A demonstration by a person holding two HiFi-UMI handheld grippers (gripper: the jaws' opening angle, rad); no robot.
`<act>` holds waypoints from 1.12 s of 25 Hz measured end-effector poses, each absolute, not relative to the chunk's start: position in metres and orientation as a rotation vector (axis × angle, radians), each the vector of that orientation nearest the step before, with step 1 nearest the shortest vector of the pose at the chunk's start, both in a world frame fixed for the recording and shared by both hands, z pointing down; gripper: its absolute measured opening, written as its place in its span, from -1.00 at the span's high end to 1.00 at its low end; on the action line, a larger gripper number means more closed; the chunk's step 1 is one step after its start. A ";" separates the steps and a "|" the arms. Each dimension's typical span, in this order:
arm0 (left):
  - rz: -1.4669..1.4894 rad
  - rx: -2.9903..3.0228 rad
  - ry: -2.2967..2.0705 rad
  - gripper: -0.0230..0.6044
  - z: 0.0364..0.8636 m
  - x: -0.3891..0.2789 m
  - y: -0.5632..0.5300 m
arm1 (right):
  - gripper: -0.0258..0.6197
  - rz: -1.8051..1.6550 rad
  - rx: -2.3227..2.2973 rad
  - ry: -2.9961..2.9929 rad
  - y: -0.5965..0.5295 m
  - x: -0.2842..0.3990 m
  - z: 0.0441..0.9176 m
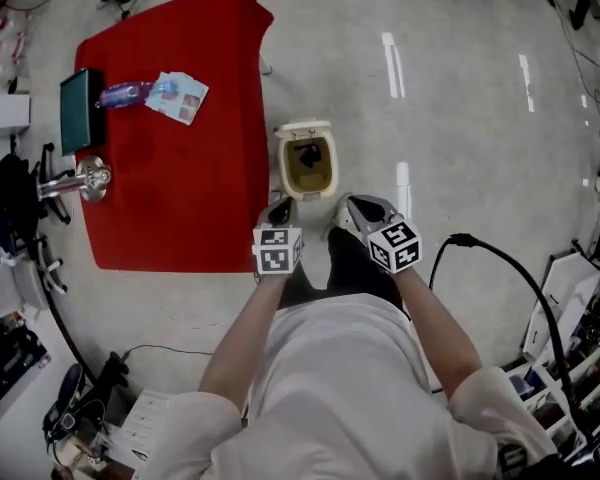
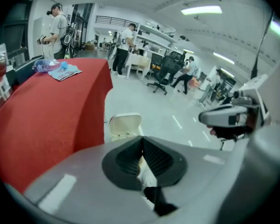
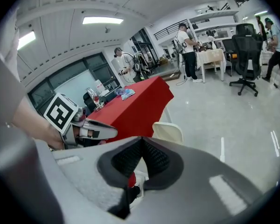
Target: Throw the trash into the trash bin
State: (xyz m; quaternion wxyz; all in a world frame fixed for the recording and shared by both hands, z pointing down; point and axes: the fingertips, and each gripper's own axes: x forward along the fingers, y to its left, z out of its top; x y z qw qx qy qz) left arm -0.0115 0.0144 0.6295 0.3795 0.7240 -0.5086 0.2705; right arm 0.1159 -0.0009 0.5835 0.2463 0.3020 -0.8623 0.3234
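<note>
A cream trash bin (image 1: 306, 161) stands on the floor off the red table's (image 1: 200, 198) near right corner, lid up, dark inside. On the table's far end lie a clear plastic bottle (image 1: 127, 94) and a crumpled packet (image 1: 181, 97). My left gripper (image 1: 278, 211) hovers just this side of the bin, jaws shut with nothing between them. My right gripper (image 1: 361, 211) hangs level with it to the right, also shut and empty. In the left gripper view the bin's raised lid (image 2: 125, 125) shows just past my gripper (image 2: 142, 138); in the right gripper view the lid (image 3: 168, 132) likewise lies beyond my gripper (image 3: 141, 139).
A dark green tablet-like slab (image 1: 78, 110) and a metal fixture (image 1: 83, 180) sit at the table's left edge. A black cable (image 1: 520, 278) loops over the floor at right. Shelves and clutter line both sides. People and office chairs stand far across the room.
</note>
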 end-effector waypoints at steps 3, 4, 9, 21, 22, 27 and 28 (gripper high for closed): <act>0.676 1.920 -1.249 0.91 0.606 -0.006 0.019 | 0.92 0.858 0.814 -2.361 0.004 0.113 0.567; 0.680 1.940 -1.234 0.91 0.599 -0.005 0.021 | 0.92 0.850 0.809 -2.365 0.006 0.113 0.561; 0.697 2.004 -1.195 0.91 0.574 -0.007 0.025 | 0.92 0.819 0.812 -2.382 0.006 0.107 0.536; 0.604 1.982 -1.267 0.91 0.537 -0.032 0.019 | 0.92 0.756 0.786 -2.427 0.002 0.082 0.505; 0.593 1.982 -1.271 0.91 0.533 -0.035 0.018 | 0.92 0.744 0.786 -2.433 0.000 0.079 0.501; 0.575 1.992 -1.288 0.91 0.514 -0.053 0.017 | 0.92 0.712 0.790 -2.452 -0.002 0.061 0.486; 0.573 1.994 -1.295 0.91 0.511 -0.059 0.016 | 0.92 0.710 0.792 -2.455 -0.002 0.056 0.485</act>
